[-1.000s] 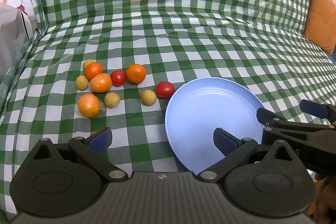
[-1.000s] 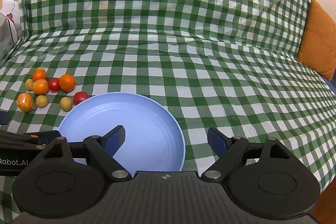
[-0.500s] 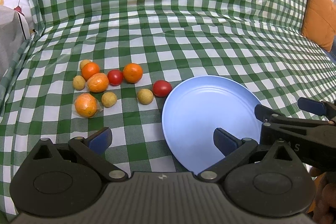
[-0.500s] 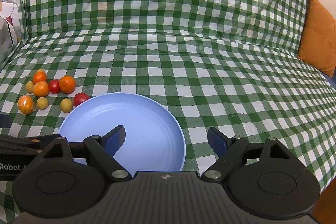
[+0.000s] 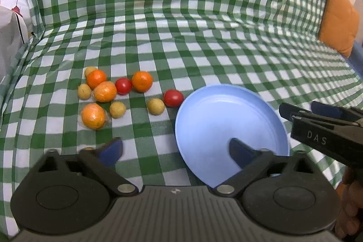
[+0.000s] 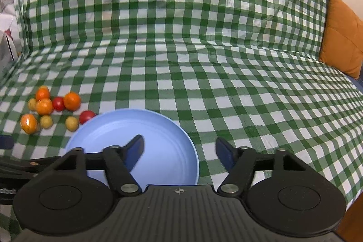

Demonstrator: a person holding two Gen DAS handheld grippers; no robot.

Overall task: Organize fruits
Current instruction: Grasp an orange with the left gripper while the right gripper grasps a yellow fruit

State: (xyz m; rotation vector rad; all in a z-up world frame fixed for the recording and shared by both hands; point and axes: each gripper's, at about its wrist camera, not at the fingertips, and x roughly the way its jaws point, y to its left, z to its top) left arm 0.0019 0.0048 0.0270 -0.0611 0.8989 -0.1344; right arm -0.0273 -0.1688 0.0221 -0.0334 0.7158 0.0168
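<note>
From where I'm driving this thing, the only container is the blue plate, sitting flat on the green checked cloth; nothing in it at all, just bare blue with a few moulded rings.

All the fruit is still out on the cloth to the left of the plate: four oranges, e.g. the one furthest right, and one nearer me that looks wrapped in clear film; two red tomatoes, one among the oranges and one just beside the plate's rim; plus a handful of small yellowish round fruits, the closest to the plate at; can't tell if that red one actually touches the rim or not.

Writing: the side of the right gripper reads "D A S" in the left camera; that's the only text I can make out.

Grippers: left gripper has its fingers well apart and closing, its right finger hanging over the plate, its left one over bare cloth, nothing between them; right gripper is also closing, with the plate's right rim in the gap between the fingers, but the pads aren't pressing on it.

Around the edges: an orange cushion off to the far right, some white and grey fabric at the left; the cloth runs up the back like a sofa cover.
</note>
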